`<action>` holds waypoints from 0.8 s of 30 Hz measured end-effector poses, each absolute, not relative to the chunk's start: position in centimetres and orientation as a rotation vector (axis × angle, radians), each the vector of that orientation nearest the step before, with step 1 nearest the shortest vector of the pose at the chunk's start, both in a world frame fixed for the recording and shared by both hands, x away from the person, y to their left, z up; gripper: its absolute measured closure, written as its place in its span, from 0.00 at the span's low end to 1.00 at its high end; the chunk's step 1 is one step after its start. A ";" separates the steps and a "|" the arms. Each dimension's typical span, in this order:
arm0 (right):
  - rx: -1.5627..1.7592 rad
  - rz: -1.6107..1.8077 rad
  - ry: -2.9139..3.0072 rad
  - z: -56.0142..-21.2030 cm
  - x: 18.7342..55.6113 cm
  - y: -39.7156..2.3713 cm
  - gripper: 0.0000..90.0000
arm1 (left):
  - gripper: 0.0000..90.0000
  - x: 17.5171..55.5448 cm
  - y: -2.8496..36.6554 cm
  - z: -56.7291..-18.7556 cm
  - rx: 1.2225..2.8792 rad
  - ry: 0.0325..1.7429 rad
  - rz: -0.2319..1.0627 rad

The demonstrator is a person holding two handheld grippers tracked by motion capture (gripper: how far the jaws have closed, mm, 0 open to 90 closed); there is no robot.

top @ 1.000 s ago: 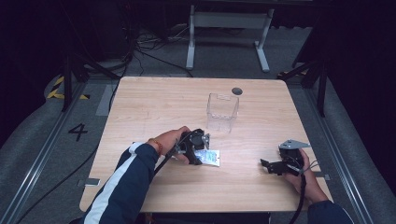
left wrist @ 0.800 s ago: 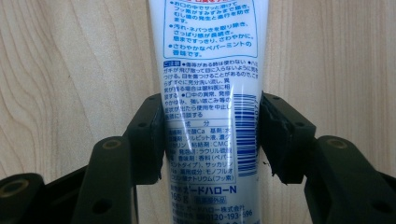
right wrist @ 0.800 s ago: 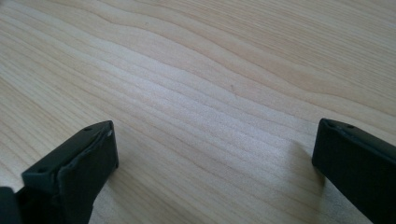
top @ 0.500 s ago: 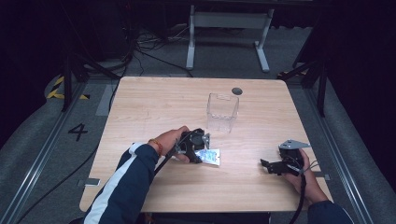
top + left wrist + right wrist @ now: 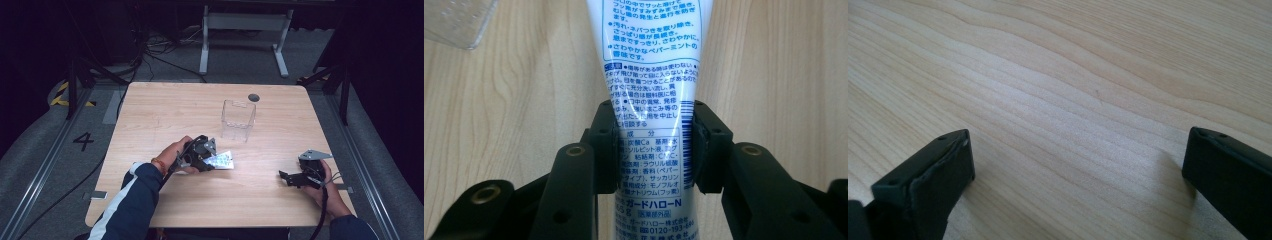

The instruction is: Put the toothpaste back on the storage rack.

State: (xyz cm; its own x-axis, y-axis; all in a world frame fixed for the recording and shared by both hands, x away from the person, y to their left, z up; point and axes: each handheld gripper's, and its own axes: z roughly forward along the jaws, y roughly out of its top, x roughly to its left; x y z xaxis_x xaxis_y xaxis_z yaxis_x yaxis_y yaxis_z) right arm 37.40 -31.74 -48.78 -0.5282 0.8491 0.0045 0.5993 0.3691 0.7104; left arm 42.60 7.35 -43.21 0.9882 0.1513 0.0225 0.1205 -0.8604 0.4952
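With its jaws having just closed, left claw (image 5: 651, 150) clamps the tube (image 5: 651, 80) low; right claw (image 5: 1078, 165) stands apart. Soft tube may buckle or slip sideways.

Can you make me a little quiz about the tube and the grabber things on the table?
1. True or false: the left gripper has its jaws pressed on the white tube.
2. Which thing stands on the table beyond the tube? A) a clear plastic box B) a red mug C) a stack of plates
3. Fill in: the right gripper has its jaws ____, with bare wood between them.

Key
1. True. The left gripper view shows both jaws squeezing the tube's sides; they have just been closing on it.
2. A, the clear plastic box.
3. Open.
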 end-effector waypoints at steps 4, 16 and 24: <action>1.267 0.950 2.272 -48.8 37.4 -31.7 0.00 | 0.71 42.4 8.5 -42.5 2.519 0.256 0.115; 1.267 0.950 2.271 -48.8 37.4 -31.7 0.00 | 0.72 42.2 10.0 -40.6 2.361 0.323 0.169; 1.267 0.951 2.272 -48.8 37.4 -31.7 0.00 | 0.72 42.2 10.2 -39.2 2.247 0.346 0.182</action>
State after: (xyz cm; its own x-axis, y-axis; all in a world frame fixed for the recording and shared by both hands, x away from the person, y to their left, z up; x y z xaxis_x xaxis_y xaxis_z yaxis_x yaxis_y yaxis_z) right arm 37.35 -31.74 -48.78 -0.5273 0.8497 0.0052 0.5999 0.3679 0.7104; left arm 42.22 10.19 -39.17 0.9515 0.3074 0.0147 0.1863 -0.6136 0.7673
